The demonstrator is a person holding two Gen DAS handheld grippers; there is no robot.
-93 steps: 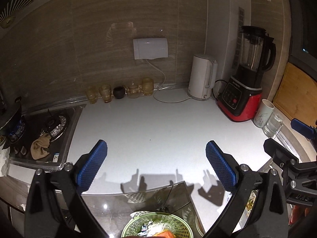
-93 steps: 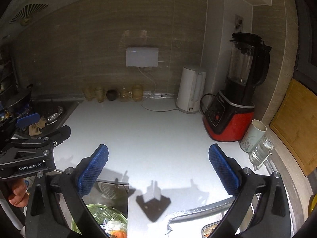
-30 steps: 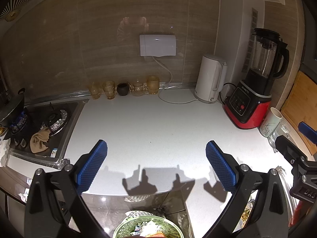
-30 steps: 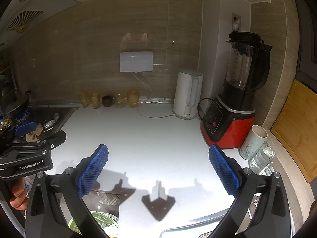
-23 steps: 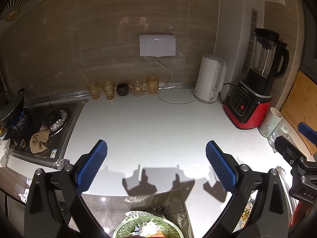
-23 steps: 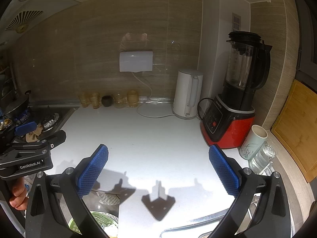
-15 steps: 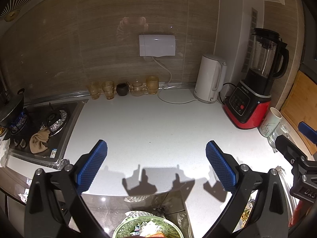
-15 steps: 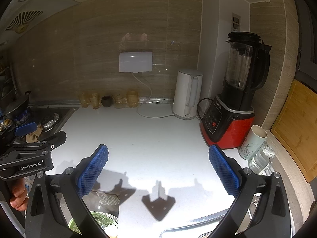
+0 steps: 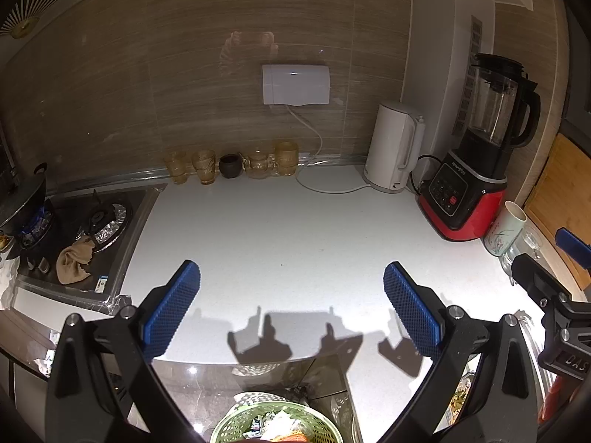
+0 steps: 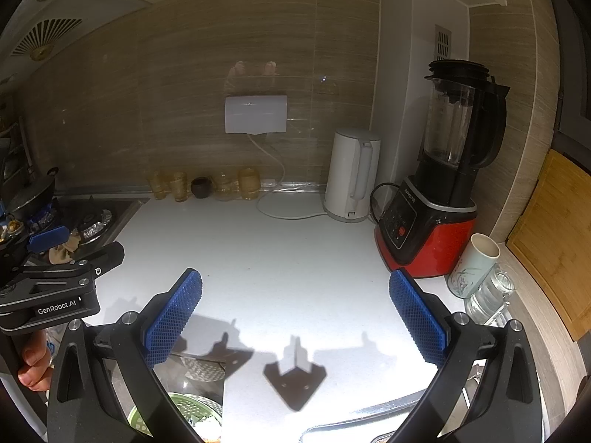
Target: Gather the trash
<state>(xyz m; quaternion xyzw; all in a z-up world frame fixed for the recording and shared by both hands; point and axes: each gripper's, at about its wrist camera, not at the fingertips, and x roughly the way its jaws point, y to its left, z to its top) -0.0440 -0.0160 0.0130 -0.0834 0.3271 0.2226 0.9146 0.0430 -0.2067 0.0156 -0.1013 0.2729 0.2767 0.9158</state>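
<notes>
Since three seconds ago both views have risen and drawn back from the counter; over the last second almost nothing has shifted. The left hand-held gripper is released, blue pads spread wide with nothing between them, and the right hand-held gripper is likewise spread and bare.

Nearest, below the counter's front edge, sits a green basket holding paper scraps and other trash. In the right view the left tool's body reads "GenRobot.AI", with a hand gripping beneath it.

Beyond the front edge the white counter lies bare and bright across its middle. At the counter's left edge is a stove with a tan rag on it. On the counter's right side stand a white mug with a plant print and a glass just beside it, then a red blender whose branding is too small to read. At the counter's back are a white kettle and a row of amber cups with one dark pot among them. A white box hangs on the wall above, its cord running down to the counter.
</notes>
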